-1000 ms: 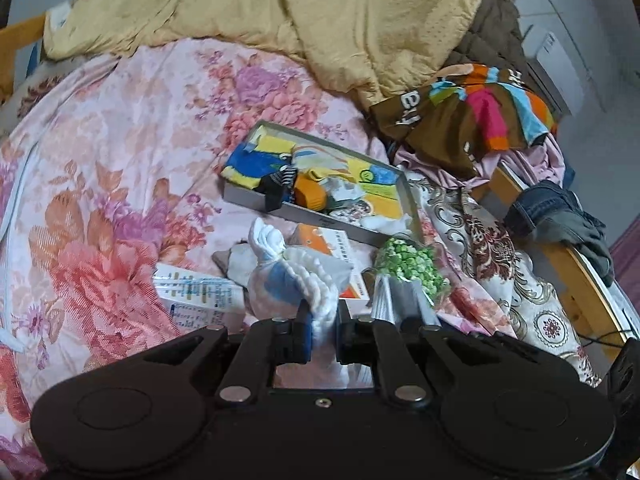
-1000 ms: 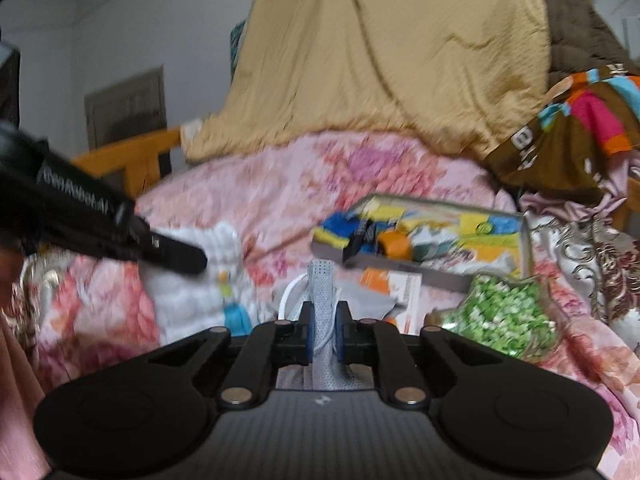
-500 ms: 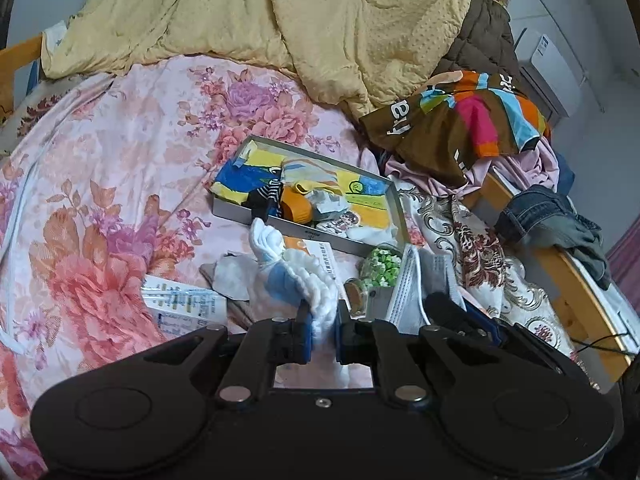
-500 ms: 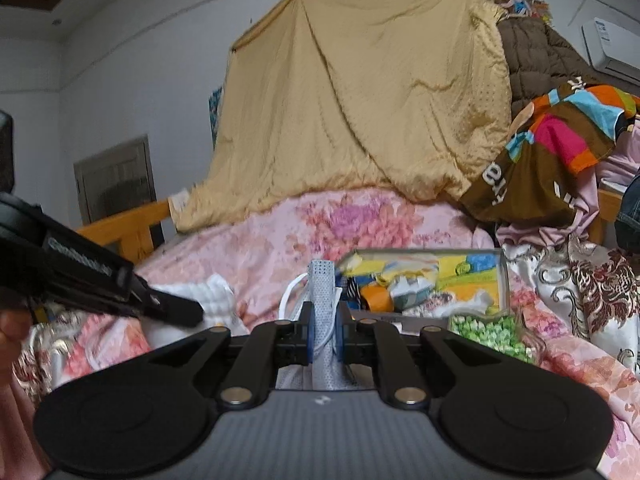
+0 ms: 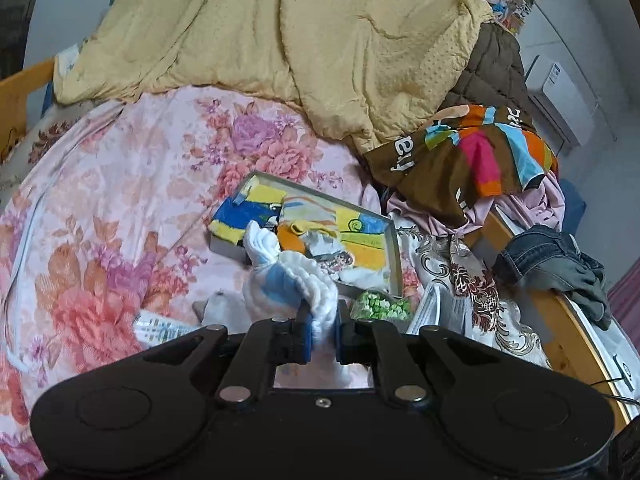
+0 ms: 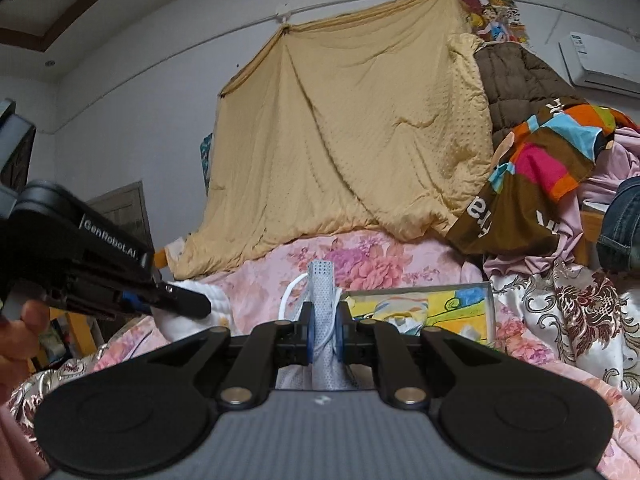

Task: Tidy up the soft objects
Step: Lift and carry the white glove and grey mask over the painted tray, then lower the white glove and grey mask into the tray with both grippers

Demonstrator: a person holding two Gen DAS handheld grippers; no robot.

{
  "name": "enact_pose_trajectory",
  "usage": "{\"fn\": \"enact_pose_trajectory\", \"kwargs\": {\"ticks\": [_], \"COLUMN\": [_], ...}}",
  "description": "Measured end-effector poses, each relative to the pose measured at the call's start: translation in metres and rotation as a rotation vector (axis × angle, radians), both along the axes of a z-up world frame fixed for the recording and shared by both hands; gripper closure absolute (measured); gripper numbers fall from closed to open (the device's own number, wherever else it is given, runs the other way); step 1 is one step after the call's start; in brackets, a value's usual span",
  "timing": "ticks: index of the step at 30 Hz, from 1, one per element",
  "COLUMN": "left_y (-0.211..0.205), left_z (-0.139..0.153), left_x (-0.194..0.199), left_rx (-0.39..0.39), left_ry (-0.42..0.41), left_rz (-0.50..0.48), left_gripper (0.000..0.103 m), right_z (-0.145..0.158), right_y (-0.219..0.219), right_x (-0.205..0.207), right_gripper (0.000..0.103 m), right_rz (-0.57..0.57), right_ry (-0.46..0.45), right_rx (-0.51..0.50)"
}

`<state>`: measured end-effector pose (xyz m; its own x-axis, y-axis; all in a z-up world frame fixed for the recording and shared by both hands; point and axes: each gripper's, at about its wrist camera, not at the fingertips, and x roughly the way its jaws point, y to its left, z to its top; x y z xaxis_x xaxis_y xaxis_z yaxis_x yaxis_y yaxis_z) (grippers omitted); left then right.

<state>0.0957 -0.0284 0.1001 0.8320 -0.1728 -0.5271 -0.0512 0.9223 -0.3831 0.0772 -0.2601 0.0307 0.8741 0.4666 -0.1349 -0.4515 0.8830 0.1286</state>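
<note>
Soft objects: two are in hand, a white-and-blue knitted item [image 5: 288, 280] and a folded grey face mask [image 6: 322, 312] with white ear loops.
White-and-blue item, location: lower centre of the left wrist view, raised above the floral bedspread [image 5: 120, 208], in front of the tray's near edge.
Left gripper [image 5: 320, 328]: clenched on the lower end of the white-and-blue item; the pads press the knit on both sides.
Face mask, location: lower centre of the right wrist view, standing upright between the pads.
Right gripper [image 6: 323, 332]: clamped on the face mask, jaws nearly together.
Tray [image 5: 394, 240]: shallow grey box at the centre of the left wrist view, already holding yellow, blue, orange and white soft pieces.
Done, as judged: several soft pieces lie inside the tray; both held items are off the bed.
Left, as judged: neither held item is in the tray; both need carrying over it and releasing.
Other items near tray: a bag of green pieces [image 5: 380, 306] touches the tray's near right corner; printed paper [image 5: 160, 326] lies at lower left.
Unsorted surroundings: yellow blanket [image 5: 320, 40] at top, striped brown cloth [image 5: 472, 160] and dark jeans [image 5: 552, 264] at right; whether these belong to the task cannot be told.
</note>
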Motion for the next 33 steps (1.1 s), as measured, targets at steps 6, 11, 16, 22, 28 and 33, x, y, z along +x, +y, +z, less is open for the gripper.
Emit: {"fn": "enact_pose_trajectory", "kwargs": {"ticks": [6,11,16,22,28,33], "left_y": [-0.021,-0.045,-0.059,-0.060,-0.056,-0.050], "left_z": [-0.010,-0.033,-0.048,-0.065,-0.084,-0.086], "left_x": [0.033,0.066,0.105,0.148,0.187,0.211], "left_rx": [-0.045,-0.001,0.067,0.053,0.065,0.064], "left_ry": [0.017,0.021,0.021,0.026,0.045,0.018], "left_rz": [-0.005,-0.032,-0.043,-0.049,-0.072,-0.102], "left_gripper": [0.093,0.093,0.093,0.093,0.093,0.093], "right_z": [-0.006,-0.004,-0.009,-0.029,-0.052,-0.063], "right_y": [-0.018,-0.023,-0.030,-0.039,-0.037,-0.027], "right_x": [0.022,0.046,0.082,0.134,0.171,0.206], "right_gripper": [0.092,0.092,0.092,0.092,0.092,0.092], "right_rz": [-0.044,-0.066,-0.090,-0.087,-0.069,-0.055], "right_ry": [0.024,0.000,-0.038,-0.006,0.036,0.055], "right_rx": [0.048,0.067,0.016,0.028,0.051,0.081]}}
